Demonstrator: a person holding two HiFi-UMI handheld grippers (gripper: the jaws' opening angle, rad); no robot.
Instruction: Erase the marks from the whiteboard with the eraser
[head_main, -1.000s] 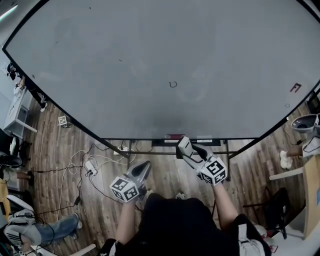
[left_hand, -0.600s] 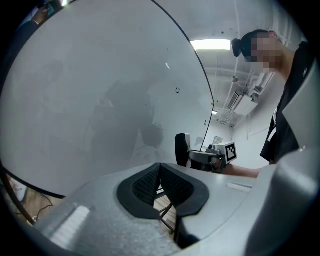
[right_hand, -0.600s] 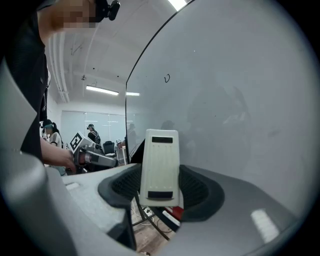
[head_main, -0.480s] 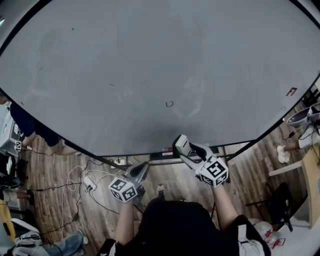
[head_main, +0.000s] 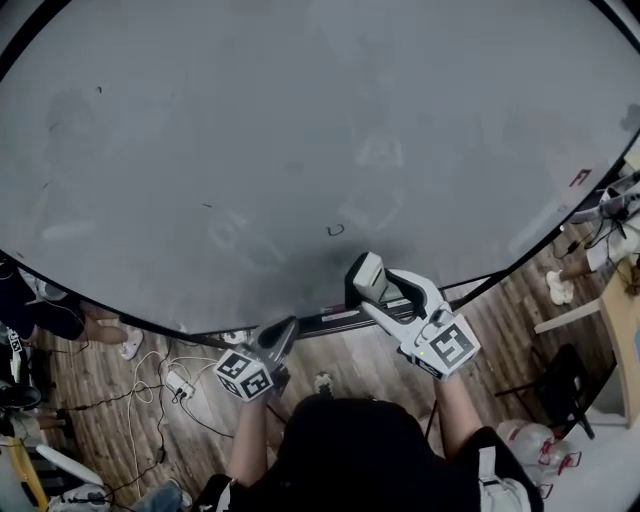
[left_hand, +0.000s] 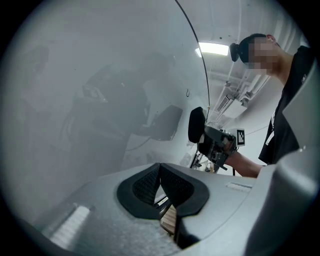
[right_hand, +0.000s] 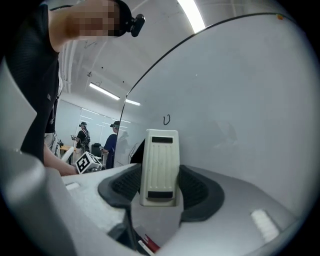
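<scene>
The right tongs (head_main: 375, 295) are clamped on a cream whiteboard eraser (right_hand: 160, 167), gripping it by its long sides so that it stands upright between the pads with its ribbed back toward the gripper's camera. In the head view the eraser sits at the near edge of the whiteboard (head_main: 300, 120), right of centre. It is just below a small black U-shaped mark (head_main: 336, 230). I cannot tell whether its face touches the board.

The left tongs (head_main: 288, 332) hang lower and to the left, off the board and over the wooden floor (head_main: 330, 355). Their black pads are pressed together at the tips, with nothing between them.

The board fills most of the head view, grey and smudged with faint wiped patches around the U. A small red mark (head_main: 580, 178) shows near its right edge, and a few dark specks (head_main: 98, 90) lie far left. White cables (head_main: 150, 375) trail across the floor on the left.
</scene>
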